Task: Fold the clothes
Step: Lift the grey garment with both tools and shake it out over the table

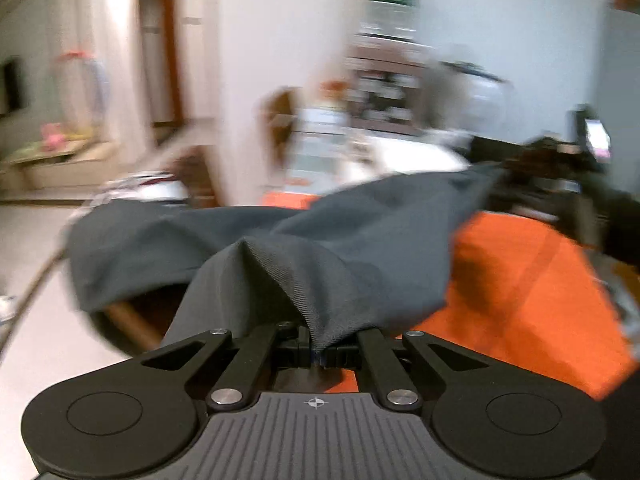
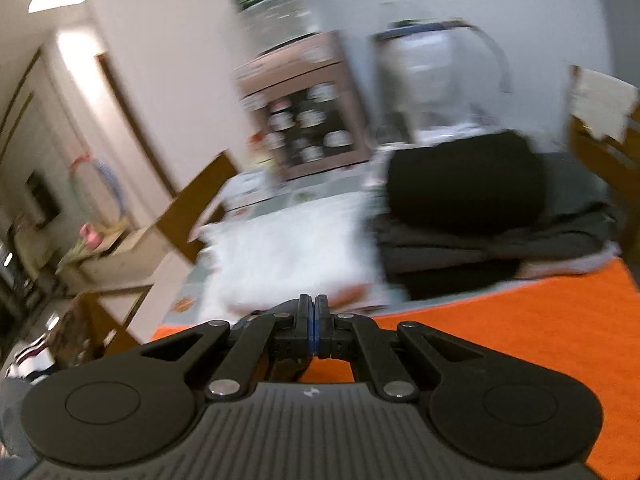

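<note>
The left gripper [image 1: 314, 350] pinches a fold of a dark grey garment [image 1: 304, 240], which hangs lifted above the orange cloth [image 1: 520, 280] covering the table and stretches to the far right. The right gripper [image 2: 311, 328] has its fingers pressed together, with nothing visible between them. Folded dark clothes [image 2: 480, 216] are stacked at the far right, with white fabric [image 2: 288, 252] to their left.

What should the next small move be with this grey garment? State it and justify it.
Probably lower the grey garment flat onto the orange cloth. The left gripper pinches one edge, the fabric hangs bunched in the air, and the far end stretches toward the right gripper.
</note>
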Demonstrator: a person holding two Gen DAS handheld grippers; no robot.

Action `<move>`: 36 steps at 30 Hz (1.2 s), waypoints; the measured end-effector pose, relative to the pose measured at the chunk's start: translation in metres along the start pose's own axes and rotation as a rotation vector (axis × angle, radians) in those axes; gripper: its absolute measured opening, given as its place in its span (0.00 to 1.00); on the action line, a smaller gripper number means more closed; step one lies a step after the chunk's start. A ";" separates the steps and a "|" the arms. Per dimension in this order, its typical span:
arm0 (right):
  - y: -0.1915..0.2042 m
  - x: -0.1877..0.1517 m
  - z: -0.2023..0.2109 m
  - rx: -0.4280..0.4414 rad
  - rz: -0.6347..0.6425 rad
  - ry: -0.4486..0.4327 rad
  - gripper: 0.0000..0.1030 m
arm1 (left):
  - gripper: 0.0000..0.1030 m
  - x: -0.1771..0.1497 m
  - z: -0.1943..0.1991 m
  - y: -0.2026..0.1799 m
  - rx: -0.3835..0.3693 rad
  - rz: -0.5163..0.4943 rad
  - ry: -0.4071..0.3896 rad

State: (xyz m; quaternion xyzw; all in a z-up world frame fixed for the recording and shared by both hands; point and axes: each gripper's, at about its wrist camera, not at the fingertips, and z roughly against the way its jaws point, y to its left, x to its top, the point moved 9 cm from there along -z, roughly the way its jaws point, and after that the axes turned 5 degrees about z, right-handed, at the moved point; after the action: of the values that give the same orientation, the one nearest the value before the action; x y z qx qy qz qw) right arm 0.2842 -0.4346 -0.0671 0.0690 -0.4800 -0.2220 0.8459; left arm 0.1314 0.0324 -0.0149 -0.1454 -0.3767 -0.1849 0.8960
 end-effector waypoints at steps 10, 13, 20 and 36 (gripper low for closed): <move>-0.118 -0.053 -0.005 -0.088 0.082 0.168 0.04 | 0.06 -0.080 -0.057 -0.113 -0.213 -0.123 0.249; -0.133 -0.073 -0.009 -0.112 0.148 0.236 0.11 | 0.10 -0.108 -0.064 -0.116 -0.184 -0.100 0.298; -0.121 -0.084 0.006 -0.021 0.254 0.334 0.29 | 0.33 -0.124 -0.047 -0.116 -0.169 0.003 0.288; -0.042 -0.089 -0.003 0.088 0.351 0.440 0.47 | 0.49 -0.123 -0.086 -0.052 -0.064 0.166 0.197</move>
State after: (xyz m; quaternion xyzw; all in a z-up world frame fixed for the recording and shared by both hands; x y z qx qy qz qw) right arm 0.2347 -0.4327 -0.1521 0.0679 -0.2986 -0.0310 0.9514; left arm 0.0823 -0.0206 -0.1558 -0.1856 -0.2675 -0.1353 0.9358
